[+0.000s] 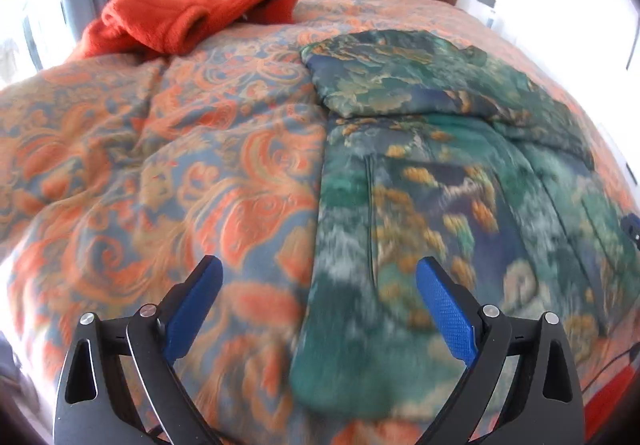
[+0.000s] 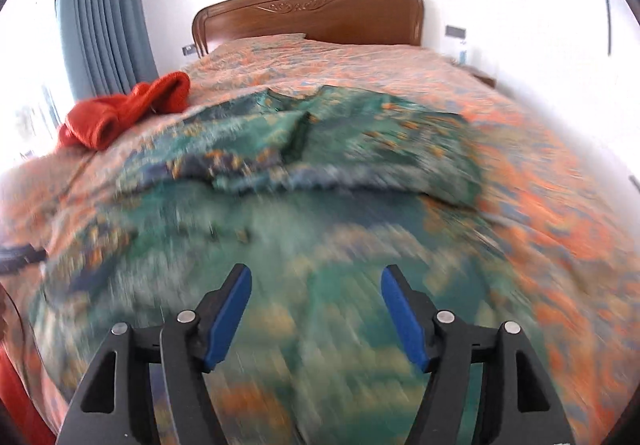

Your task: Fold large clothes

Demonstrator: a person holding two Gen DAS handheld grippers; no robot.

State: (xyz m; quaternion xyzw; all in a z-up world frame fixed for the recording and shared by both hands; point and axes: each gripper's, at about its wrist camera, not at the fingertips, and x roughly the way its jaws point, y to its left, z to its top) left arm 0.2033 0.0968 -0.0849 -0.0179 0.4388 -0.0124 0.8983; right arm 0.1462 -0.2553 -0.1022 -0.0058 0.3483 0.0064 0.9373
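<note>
Green garment point(image 1: 420, 165): silky, printed in teal, navy and mustard; lying flat on the bedspread, its upper part doubled over into a soft-edged fold
Bedspread point(image 1: 160, 149): quilted orange-and-blue paisley, puffing in gentle ridges
Red knit point(image 1: 184, 21): fuzzy, lying crumpled near the carved wooden headboard point(image 2: 320, 13)
Left gripper point(image 1: 318, 277): blue textured pads spreading wide, pinching nothing
Right gripper point(image 2: 316, 285): jaws standing apart over the garment, gripping nothing
</note>
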